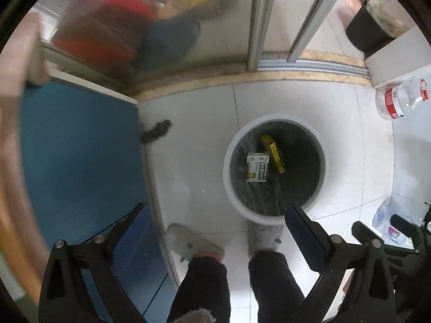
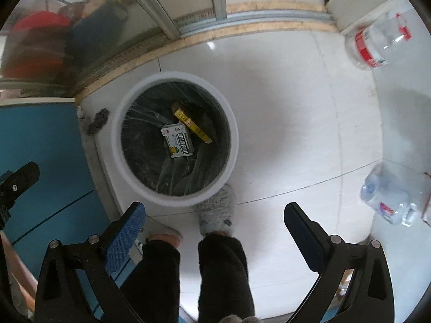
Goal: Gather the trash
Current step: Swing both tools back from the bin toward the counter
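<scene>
Currently between pickups: left gripper [image 1: 215,226] and right gripper [image 2: 214,222] both hang spread and empty above the white round bin [image 2: 118,123], white carton [image 2: 177,140] and yellow box [image 2: 191,122] inside. Judged next target: the clear red-labelled plastic bottle [image 2: 377,45] on the floor at 2 o'clock, needing a reach and a wide grasp.

left gripper [image 1: 215,220]: held up high, pointed down, jaws spread wide, nothing held | right gripper [image 2: 215,215]: the same
</scene>
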Tool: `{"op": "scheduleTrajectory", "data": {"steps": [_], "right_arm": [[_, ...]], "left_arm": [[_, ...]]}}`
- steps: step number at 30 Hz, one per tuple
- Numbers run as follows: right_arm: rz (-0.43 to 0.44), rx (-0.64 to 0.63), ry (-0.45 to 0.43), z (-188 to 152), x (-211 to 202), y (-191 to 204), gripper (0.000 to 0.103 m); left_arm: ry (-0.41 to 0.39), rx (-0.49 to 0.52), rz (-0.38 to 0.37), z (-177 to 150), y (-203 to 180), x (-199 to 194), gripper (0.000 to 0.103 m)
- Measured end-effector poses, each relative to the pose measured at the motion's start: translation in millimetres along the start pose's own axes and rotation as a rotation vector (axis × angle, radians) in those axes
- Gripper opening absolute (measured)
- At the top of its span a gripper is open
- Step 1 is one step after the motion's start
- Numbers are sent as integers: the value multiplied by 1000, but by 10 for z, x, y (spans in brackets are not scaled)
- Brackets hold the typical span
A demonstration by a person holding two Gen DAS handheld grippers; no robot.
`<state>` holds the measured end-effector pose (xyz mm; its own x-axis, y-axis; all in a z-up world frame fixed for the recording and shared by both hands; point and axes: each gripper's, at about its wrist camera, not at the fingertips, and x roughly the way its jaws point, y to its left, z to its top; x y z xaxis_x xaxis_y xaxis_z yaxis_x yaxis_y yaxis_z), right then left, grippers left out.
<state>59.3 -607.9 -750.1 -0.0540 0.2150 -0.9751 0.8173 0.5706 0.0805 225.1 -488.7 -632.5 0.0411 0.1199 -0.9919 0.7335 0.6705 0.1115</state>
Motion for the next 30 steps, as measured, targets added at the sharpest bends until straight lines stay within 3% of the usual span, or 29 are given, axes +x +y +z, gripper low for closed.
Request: {"op": "scheduleTrajectory", "data": {"steps": [13,22,27,30], "right_arm": [[-24,-29,-185,-824,-2321,-65,103],[10,-53,-243,-1301,-3382,-65,103],[82,-68,-275,-1410,-3838,148,103],[122,-109,-312,-1438,-4109,507,103]], "left_arm": [[-102,-52,-36,-621,115,-1805,102],[-154,-88,-93,-854,272,-2589,102],[-230,-186,-146,-922,739,-3037,102],[-323,-294,-135,-1040,1383,-3383,102]]}}
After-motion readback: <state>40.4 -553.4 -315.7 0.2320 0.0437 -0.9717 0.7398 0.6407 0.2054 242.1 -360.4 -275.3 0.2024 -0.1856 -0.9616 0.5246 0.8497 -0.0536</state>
